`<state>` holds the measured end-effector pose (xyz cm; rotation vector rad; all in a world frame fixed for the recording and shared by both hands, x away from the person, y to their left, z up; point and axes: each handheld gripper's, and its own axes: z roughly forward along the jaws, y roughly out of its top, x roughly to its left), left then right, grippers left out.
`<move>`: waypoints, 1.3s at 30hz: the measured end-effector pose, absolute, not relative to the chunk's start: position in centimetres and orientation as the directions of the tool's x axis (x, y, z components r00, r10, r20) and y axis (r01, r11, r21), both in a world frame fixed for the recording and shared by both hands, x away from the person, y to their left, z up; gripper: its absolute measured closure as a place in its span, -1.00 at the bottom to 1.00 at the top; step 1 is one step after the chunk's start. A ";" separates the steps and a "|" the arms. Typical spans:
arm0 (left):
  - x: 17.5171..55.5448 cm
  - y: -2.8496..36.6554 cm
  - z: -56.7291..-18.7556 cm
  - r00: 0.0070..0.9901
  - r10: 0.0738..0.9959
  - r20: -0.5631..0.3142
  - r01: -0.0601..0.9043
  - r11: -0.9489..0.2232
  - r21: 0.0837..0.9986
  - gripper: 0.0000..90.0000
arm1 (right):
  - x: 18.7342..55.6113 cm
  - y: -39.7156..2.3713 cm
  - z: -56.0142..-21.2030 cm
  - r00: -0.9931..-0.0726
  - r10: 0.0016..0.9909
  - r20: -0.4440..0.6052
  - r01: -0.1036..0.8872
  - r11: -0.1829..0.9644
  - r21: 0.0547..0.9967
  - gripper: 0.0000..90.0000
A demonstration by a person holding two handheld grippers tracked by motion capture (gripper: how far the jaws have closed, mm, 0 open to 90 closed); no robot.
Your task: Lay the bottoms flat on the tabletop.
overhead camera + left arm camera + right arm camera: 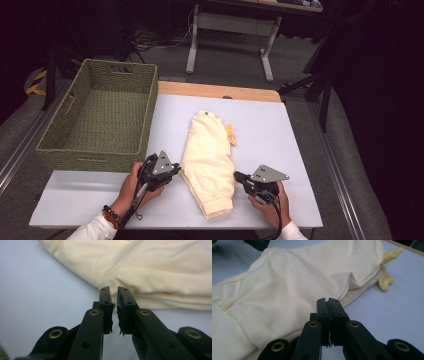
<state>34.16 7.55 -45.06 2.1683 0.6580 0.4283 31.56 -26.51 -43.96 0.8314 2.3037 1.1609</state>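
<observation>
1. Lying lengthwise at the centre of the pale table top (280,135), a folded cream garment (207,160) is seen in the high view, its ribbed cuff (217,207) at 6 o'clock and its collar end at 12 o'clock
2. A small yellow tab (230,134) is shown projecting from the garment's edge at about 2 o'clock
3. The left gripper (172,172) is held at 9 o'clock of the garment, just beside its edge; in the left gripper view (113,291) the jaws are drawn nearly together with a thin slit between them, and no cloth is caught there
4. The right gripper (239,176) is held at 3 o'clock of the garment's lower part, its tips close against the fabric edge; in the right gripper view (328,300) the jaws are pressed together, and whether any cloth is pinched cannot be told
5. A woven green basket (100,155) is placed at 10 o'clock on the table, well apart from the garment
6. A beaded bracelet (111,214) is worn on the left wrist, and white sleeves are seen at 6 o'clock
</observation>
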 end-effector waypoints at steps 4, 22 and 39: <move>32.4 6.9 -44.3 0.830 0.555 0.057 0.283 -0.506 0.815 0.85 | 30.8 -26.2 -43.7 -0.742 0.662 -0.105 0.307 0.474 0.825 0.95; 29.9 1.1 -45.3 0.937 0.349 -0.024 0.223 -0.542 0.810 0.49 | 28.8 -24.2 -45.1 -0.830 0.539 -0.143 0.273 0.616 0.739 1.00; 30.6 3.7 -44.2 0.903 0.424 0.073 0.187 -0.541 0.820 0.25 | 28.1 -24.8 -45.7 -0.813 0.557 -0.171 0.292 0.644 0.707 1.00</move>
